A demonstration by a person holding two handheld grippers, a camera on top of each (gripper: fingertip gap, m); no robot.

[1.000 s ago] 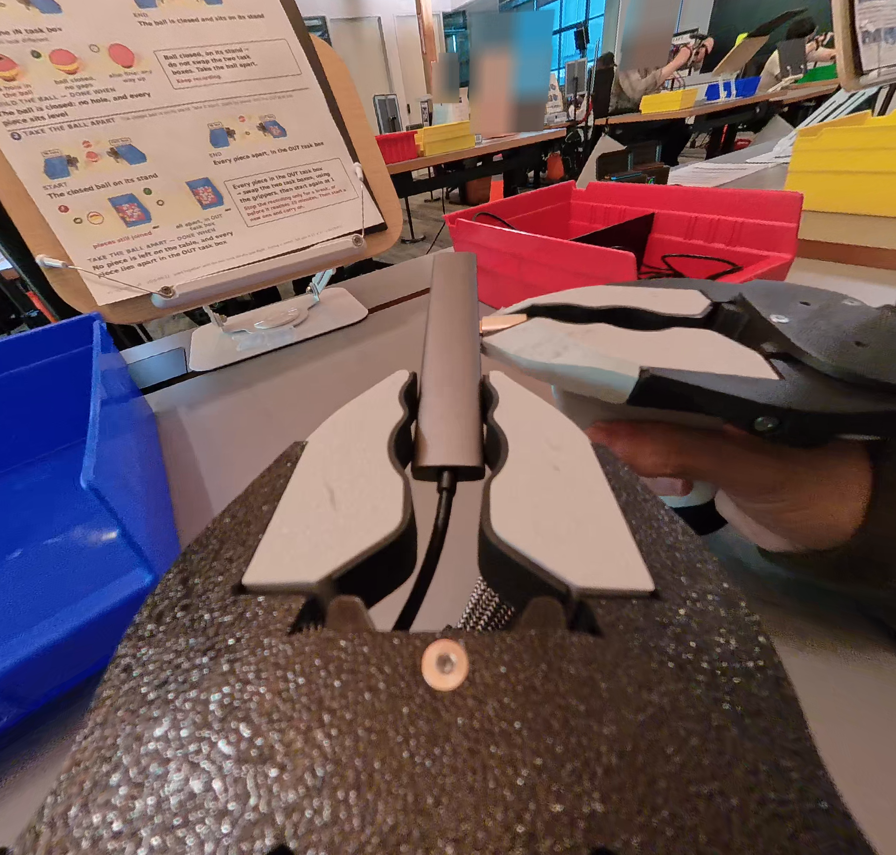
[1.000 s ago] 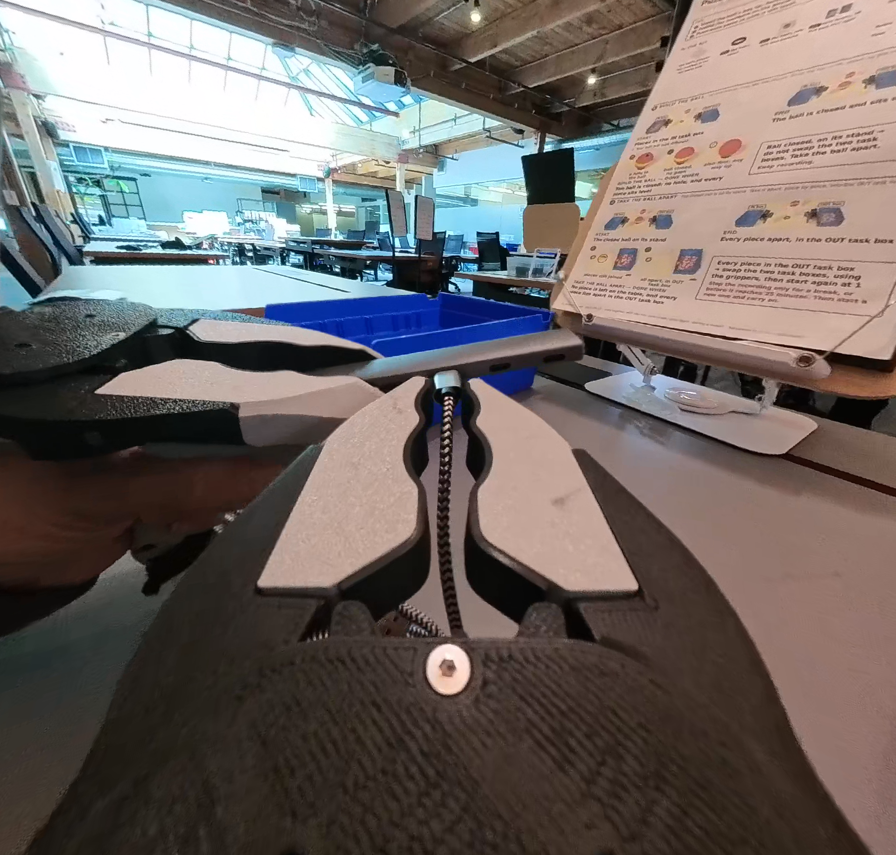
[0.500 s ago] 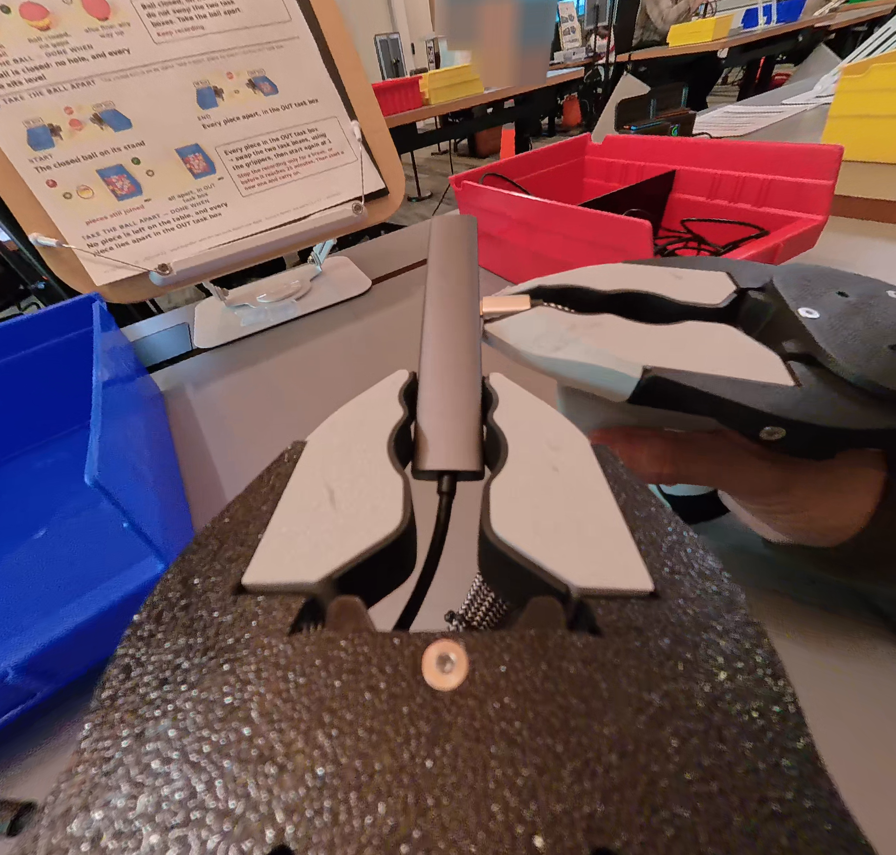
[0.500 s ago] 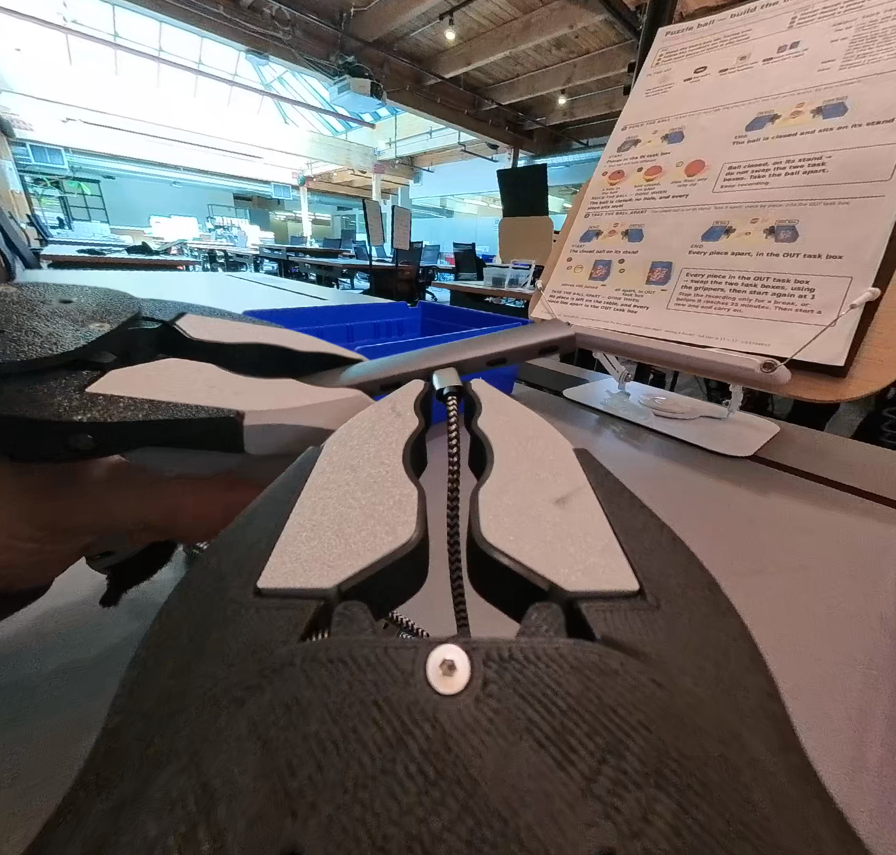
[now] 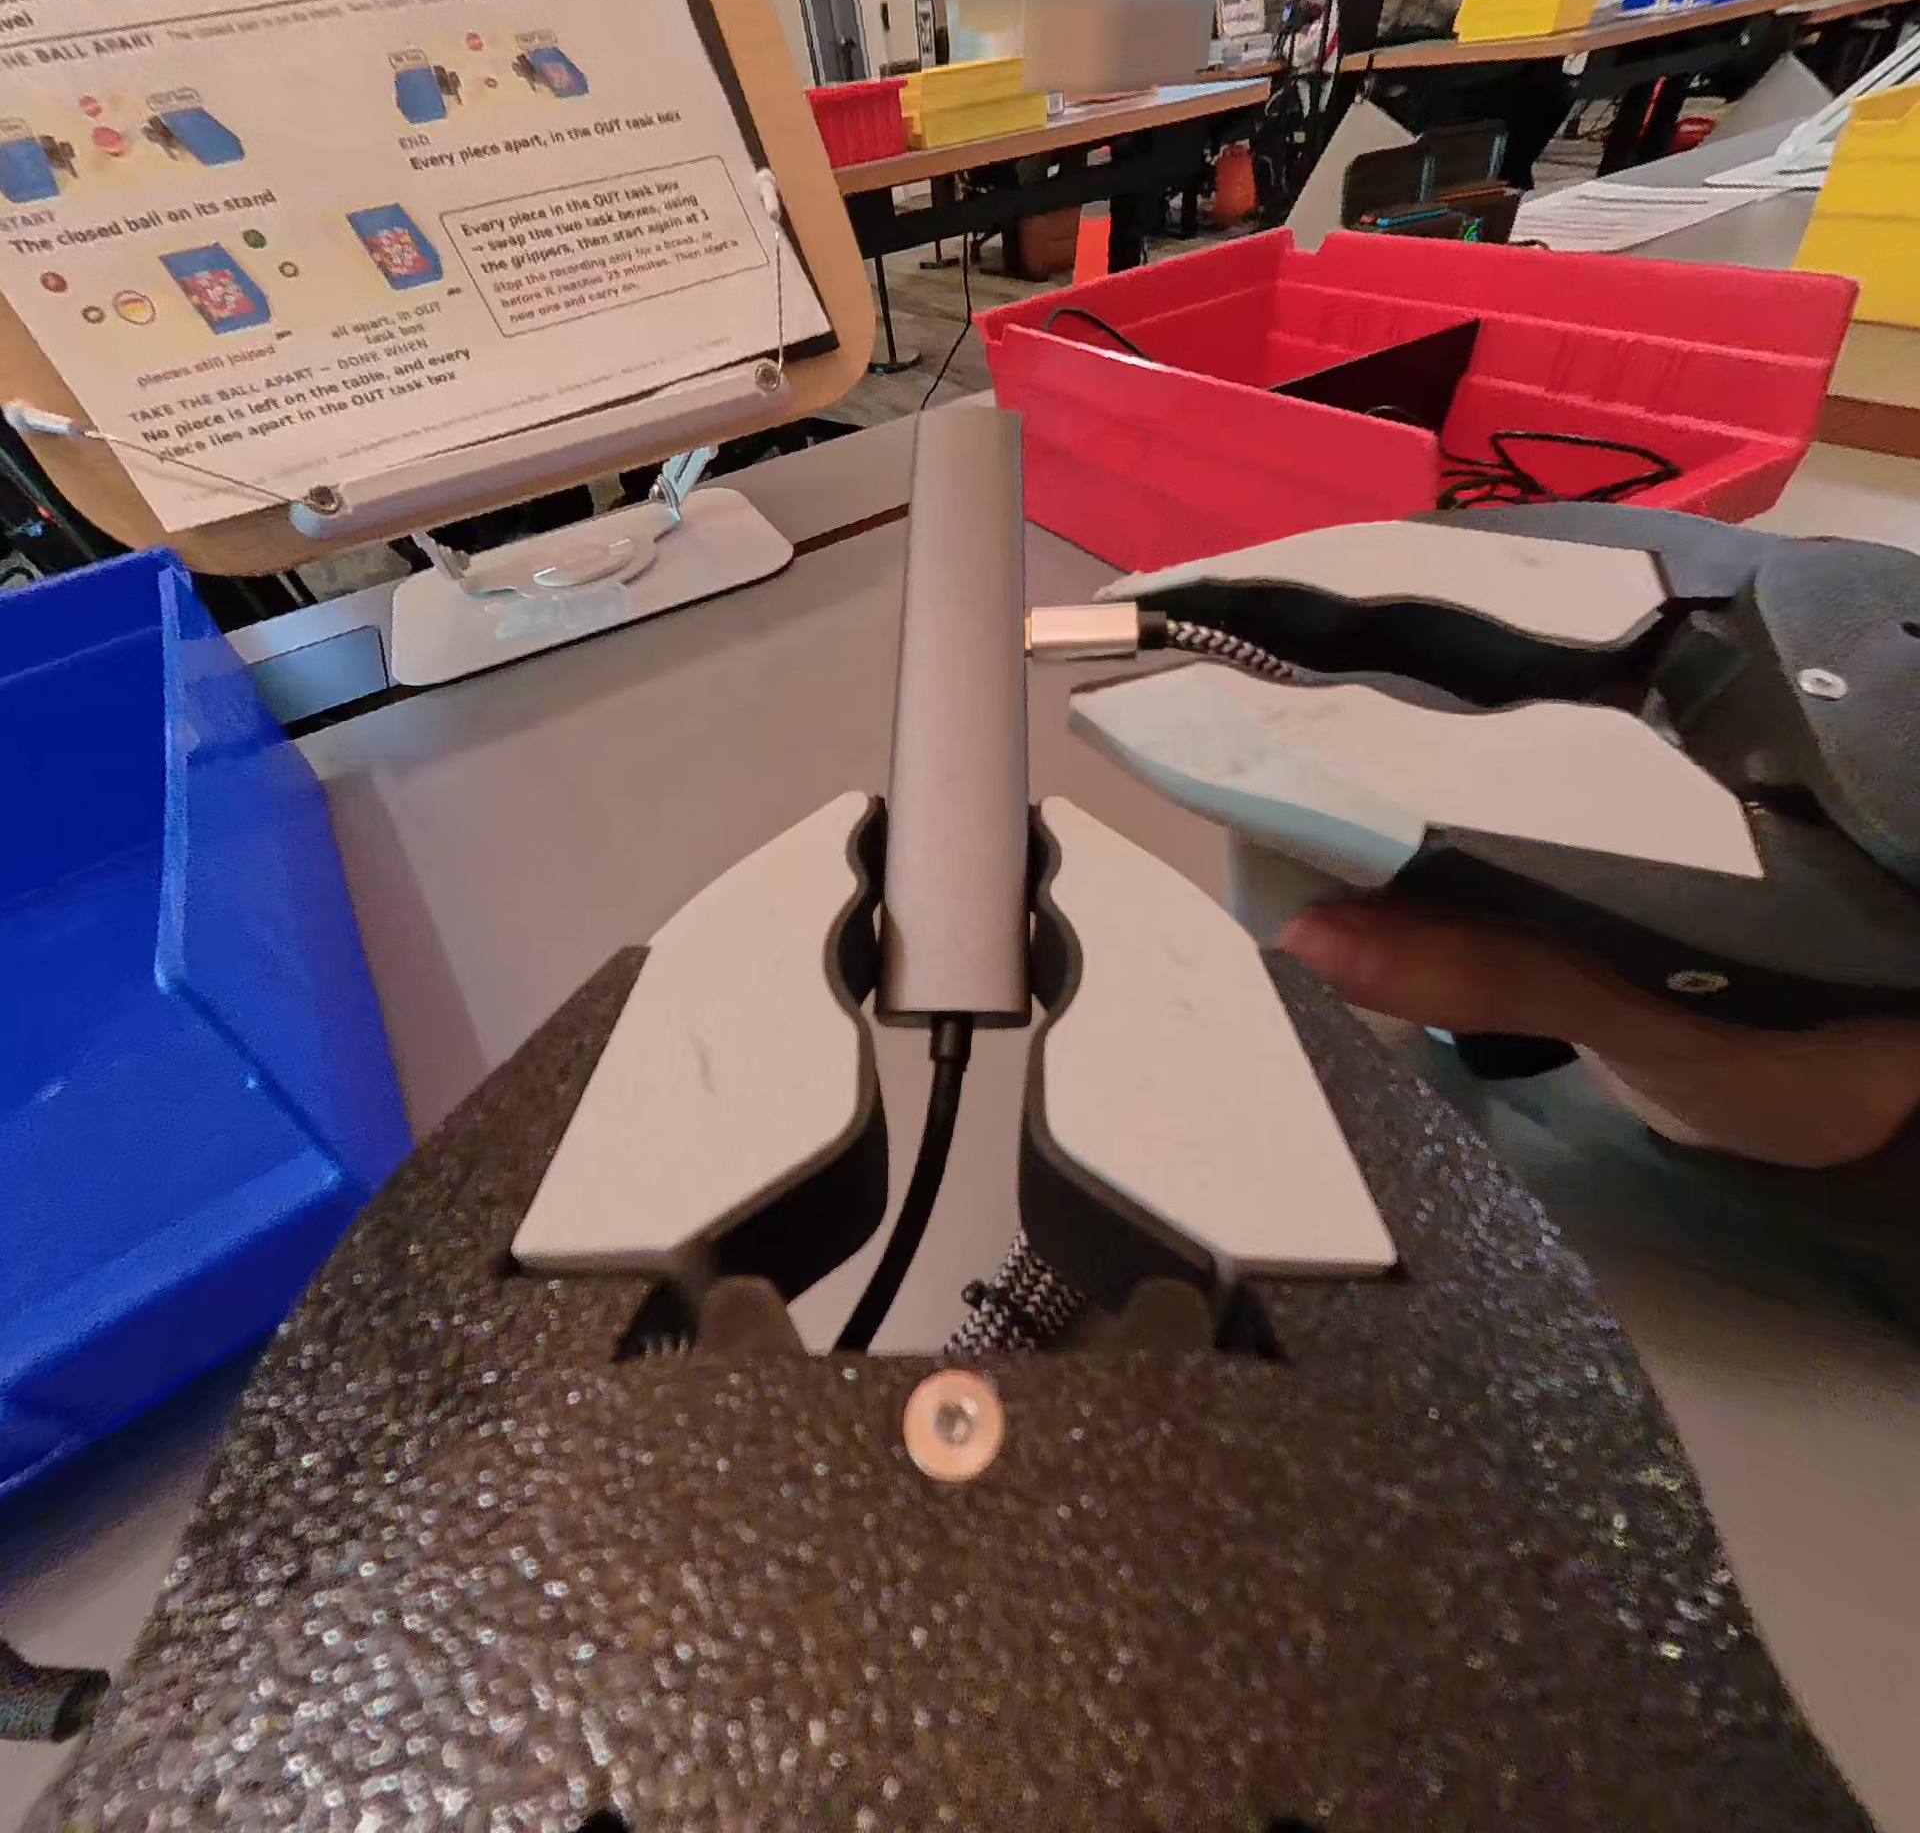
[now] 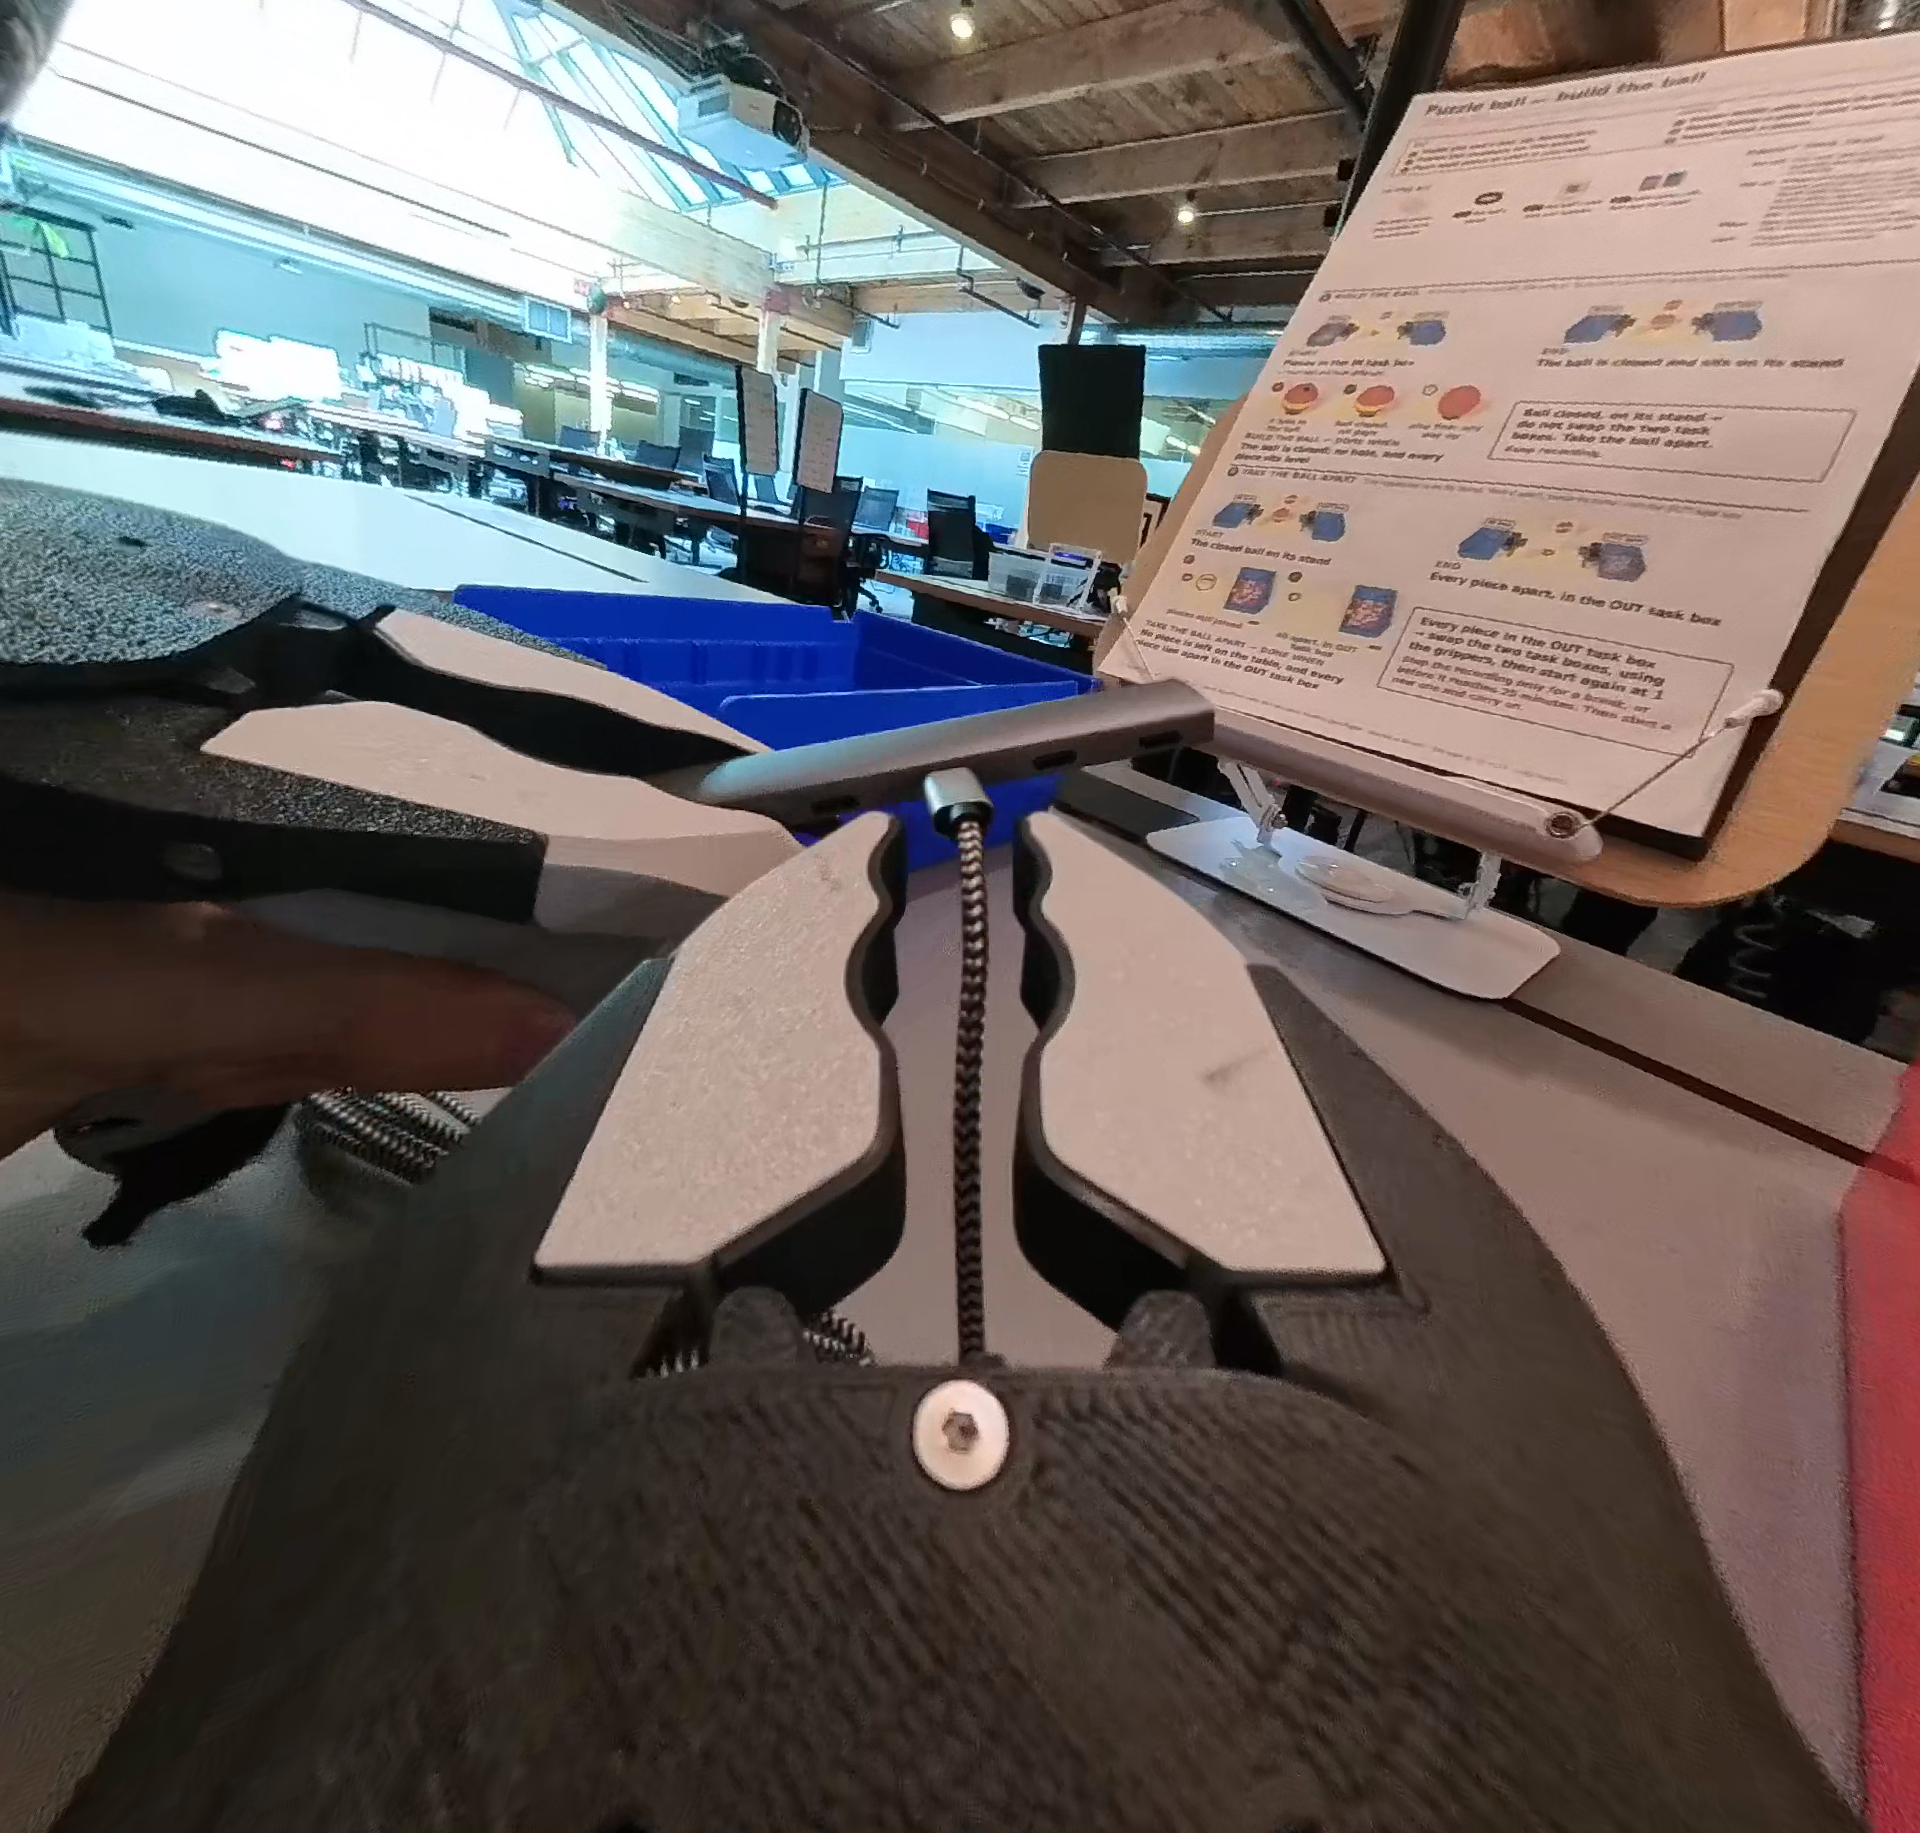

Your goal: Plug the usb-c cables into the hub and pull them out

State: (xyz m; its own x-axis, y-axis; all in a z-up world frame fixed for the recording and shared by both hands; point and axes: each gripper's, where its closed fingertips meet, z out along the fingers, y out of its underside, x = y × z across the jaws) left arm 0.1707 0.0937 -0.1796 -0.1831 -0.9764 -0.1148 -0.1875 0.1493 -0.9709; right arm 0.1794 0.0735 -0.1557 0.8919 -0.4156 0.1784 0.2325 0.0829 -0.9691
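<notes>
My left gripper [image 5: 954, 812] is shut on a grey bar-shaped hub [image 5: 956, 661], which points away from me with its black lead trailing back between the fingers. A braided USB-C cable [image 6: 971, 1004] has its silver plug [image 5: 1081, 632] seated in a port on the hub's right side. My right gripper [image 6: 956, 827] is open; the cable runs loose down the gap between its fingers, touching neither. The hub [image 6: 987, 744] lies crosswise ahead of it, with other empty ports showing. In the left wrist view the right gripper [image 5: 1091, 656] stands just right of the hub.
A blue bin [image 5: 156, 952] sits at the left and a red bin [image 5: 1195, 433] holding black cables at the back right. An instruction sheet on a stand [image 5: 416, 225] rises behind the hub. A hand [image 5: 1558, 1035] holds the right gripper. The grey table [image 5: 623, 765] lies below. The tips of both grippers are at nearly the same place.
The right gripper's fingers have spread apart and let go of the braided cable. The plug stays in the hub. The left gripper still holds the hub.
</notes>
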